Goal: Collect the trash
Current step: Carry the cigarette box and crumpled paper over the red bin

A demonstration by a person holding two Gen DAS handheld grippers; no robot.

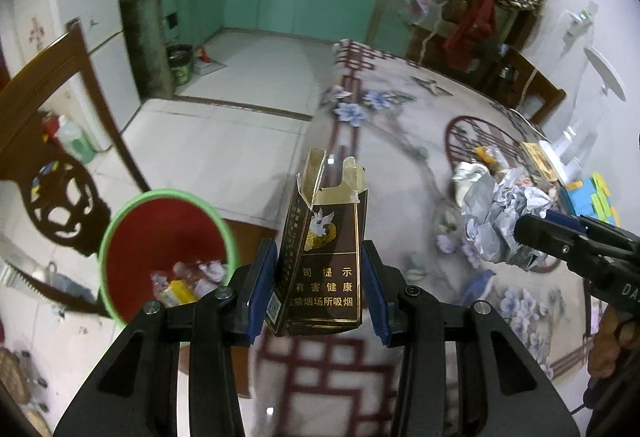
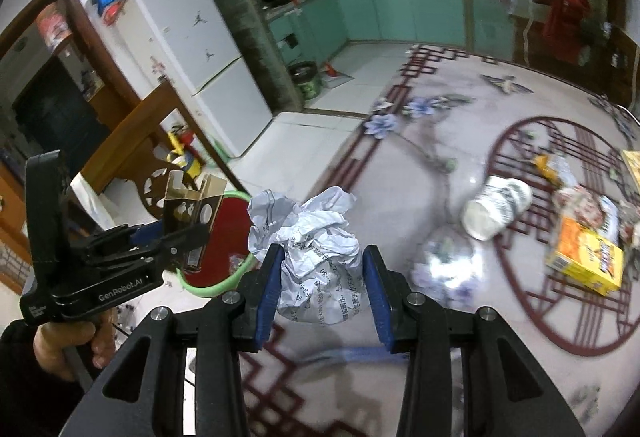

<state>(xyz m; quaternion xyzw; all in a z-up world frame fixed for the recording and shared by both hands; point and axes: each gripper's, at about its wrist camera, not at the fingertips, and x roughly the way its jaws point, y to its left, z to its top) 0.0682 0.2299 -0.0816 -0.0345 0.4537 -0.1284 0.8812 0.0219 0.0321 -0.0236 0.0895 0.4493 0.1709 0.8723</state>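
The left gripper (image 1: pixel 320 277) was held pointing downward, its blue pads (image 1: pixel 262 289) closed on an object. The right gripper (image 2: pixel 323 287) was likewise angled down and clamped. A hand (image 2: pixel 70 347), apparently the left, was wrapped around the left handle.

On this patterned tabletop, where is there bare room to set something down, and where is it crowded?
The floral tabletop is bare between the blue flower print and the toppled white paper cup. The near side by the red lattice border is also free. It is crowded around the yellow carton inside the red circle motif.
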